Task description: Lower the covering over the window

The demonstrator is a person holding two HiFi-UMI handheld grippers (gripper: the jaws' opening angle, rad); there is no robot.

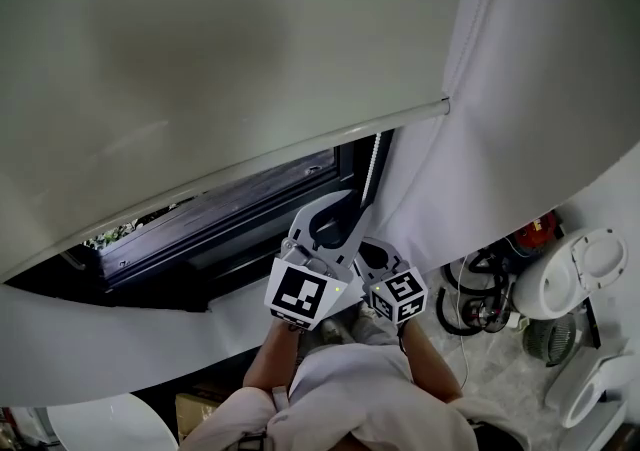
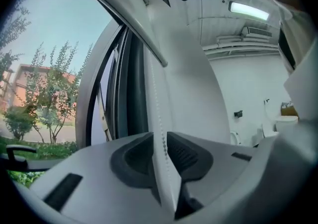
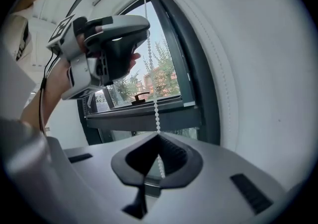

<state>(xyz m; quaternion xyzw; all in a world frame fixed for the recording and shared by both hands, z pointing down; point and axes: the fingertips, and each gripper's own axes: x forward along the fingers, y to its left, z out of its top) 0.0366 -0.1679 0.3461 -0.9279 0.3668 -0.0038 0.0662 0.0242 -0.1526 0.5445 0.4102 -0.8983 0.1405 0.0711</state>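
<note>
Left gripper (image 2: pixel 157 141) above right gripper (image 3: pixel 158 139) along the bead chain (image 3: pixel 155 101), right of the window (image 1: pixel 230 214).

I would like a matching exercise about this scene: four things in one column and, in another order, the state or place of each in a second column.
1 roller blind
2 right gripper
3 left gripper
4 curtain

A shut on the bead chain
B jaws apart, a white strip between them
C hangs at the right of the window in the head view
D lowered part way over the window

Pairs: 1-D, 2-A, 3-B, 4-C.
</note>
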